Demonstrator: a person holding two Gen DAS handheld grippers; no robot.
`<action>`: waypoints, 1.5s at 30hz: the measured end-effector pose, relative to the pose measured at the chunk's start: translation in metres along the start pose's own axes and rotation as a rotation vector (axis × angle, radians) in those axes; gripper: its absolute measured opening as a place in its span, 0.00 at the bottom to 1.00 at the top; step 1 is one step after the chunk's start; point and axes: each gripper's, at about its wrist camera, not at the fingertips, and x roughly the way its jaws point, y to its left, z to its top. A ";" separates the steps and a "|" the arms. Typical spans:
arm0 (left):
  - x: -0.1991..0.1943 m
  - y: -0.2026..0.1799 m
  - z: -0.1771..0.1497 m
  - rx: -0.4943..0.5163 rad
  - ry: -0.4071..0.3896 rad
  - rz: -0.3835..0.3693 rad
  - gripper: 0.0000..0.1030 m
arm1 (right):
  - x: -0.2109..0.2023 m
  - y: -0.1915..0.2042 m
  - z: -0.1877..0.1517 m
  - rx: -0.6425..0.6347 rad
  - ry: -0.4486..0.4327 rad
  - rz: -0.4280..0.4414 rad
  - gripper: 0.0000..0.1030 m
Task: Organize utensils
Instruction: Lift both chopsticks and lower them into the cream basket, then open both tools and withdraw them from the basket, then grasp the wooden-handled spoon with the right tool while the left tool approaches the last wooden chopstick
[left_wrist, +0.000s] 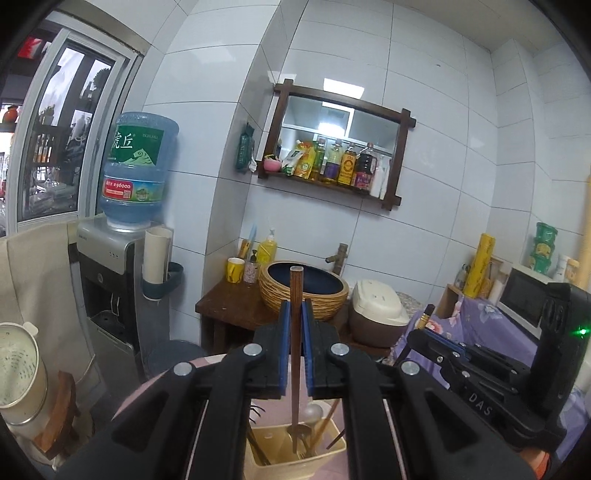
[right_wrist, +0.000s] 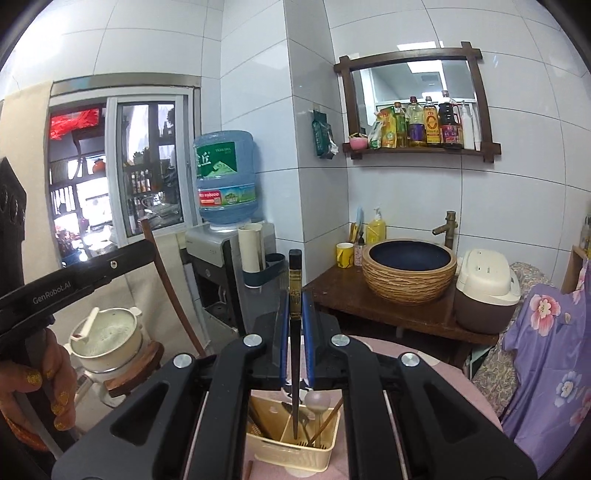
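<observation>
While both grippers hang above the cream utensil holder (right_wrist: 291, 448), the left gripper (left_wrist: 295, 347) is clamped on an upright brown chopstick (left_wrist: 296, 354) and the right gripper (right_wrist: 295, 343) on an upright black chopstick (right_wrist: 294, 350); both lower tips reach inside the holder.

a home kitchen corner: white tiled walls (right_wrist: 258, 74); a wooden wall shelf (right_wrist: 421, 149) of oil and sauce bottles (right_wrist: 430, 122); a woven-sided basin (right_wrist: 410, 269) with faucet (right_wrist: 447, 227); a rice cooker (right_wrist: 485, 288); a water dispenser (left_wrist: 110, 280) beside a window (right_wrist: 122, 173).
</observation>
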 end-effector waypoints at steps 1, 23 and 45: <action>0.005 0.000 -0.003 0.005 0.003 0.009 0.07 | 0.008 -0.002 -0.007 0.007 0.007 -0.005 0.07; 0.081 0.020 -0.127 0.005 0.221 0.091 0.08 | 0.070 -0.019 -0.110 0.055 0.131 -0.009 0.08; -0.026 0.037 -0.209 -0.006 0.132 0.254 0.95 | -0.012 0.010 -0.186 -0.046 0.139 -0.030 0.58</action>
